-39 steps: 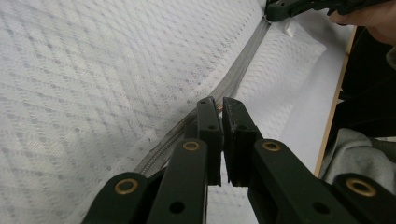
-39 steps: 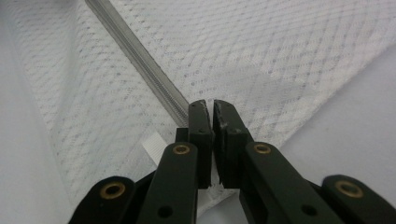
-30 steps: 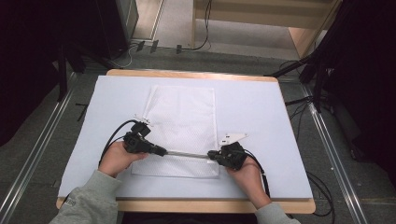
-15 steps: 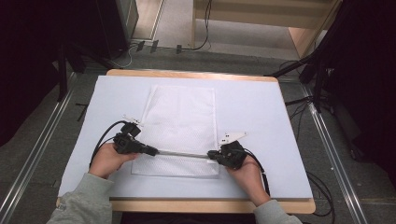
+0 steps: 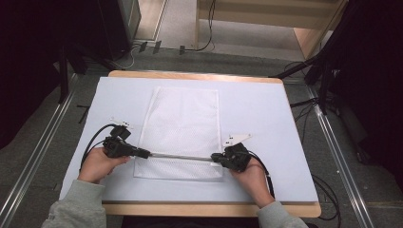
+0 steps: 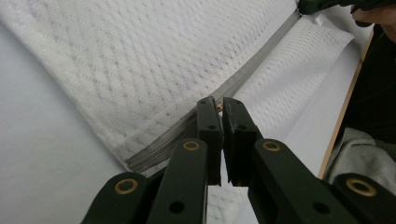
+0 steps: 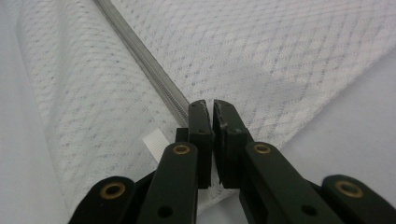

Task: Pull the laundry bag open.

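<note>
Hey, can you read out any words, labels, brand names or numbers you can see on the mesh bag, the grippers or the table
None can be read.
White mesh zipper bag: no print visible.
Small white tag at the bag's edge: blank as far as it shows.
Left gripper and right gripper: plain black jaws, no markings.
White table cover: bare.
</note>
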The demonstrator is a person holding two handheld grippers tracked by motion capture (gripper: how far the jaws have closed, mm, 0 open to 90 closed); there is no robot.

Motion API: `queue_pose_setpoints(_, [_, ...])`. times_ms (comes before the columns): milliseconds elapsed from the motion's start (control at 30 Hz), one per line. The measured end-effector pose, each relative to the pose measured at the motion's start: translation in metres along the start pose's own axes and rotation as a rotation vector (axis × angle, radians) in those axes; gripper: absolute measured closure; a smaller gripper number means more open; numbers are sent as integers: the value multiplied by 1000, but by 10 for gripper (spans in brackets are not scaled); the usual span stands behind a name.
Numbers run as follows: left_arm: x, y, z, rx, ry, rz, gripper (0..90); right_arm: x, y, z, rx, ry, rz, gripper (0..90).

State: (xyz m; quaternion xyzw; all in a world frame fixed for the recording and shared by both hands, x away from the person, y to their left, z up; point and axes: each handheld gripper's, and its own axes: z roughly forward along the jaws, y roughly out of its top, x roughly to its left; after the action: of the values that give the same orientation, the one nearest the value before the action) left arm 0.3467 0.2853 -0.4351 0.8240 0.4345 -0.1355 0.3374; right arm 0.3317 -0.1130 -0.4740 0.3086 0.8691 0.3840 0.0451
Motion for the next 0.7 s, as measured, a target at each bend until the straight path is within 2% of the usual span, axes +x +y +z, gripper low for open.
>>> queue_pose_setpoints(167, [0,-2,0,6,6,-7,881,-1,0,0,0,5,1,882])
queue_pose_setpoints(200, [-1,-2,-1,5,31,-3,881,-1,0,0,1,7,1,882])
queue_pose_setpoints(267, [-1,-2,-3,-4,36,-13,882,-1,0,0,1,7,0,882])
queue_pose_setpoints(300, [-1,-3,-5,-8,58,-6,883,-1,0,0,2,7,-1,882])
queue_pose_setpoints(333, [0,-4,-6,-8,39,-14,883,-1,0,0,2,7,-2,882])
queue_pose_setpoints(500, [7,-11,-14,-12,87,-44,883,-1,1,0,6,10,-2,883])
queue_pose_setpoints(567, [12,-16,-21,-17,140,-51,883,-2,1,0,7,14,-2,883])
queue_pose_setpoints(600, [13,-18,-22,-15,150,-58,882,-2,1,0,8,15,-2,883])
queue_pose_setpoints(633, [15,-20,-24,-18,159,-64,882,-2,2,0,11,15,-2,883])
queue_pose_setpoints(700, [17,-23,-27,-31,144,-75,882,-3,2,0,14,20,-2,883])
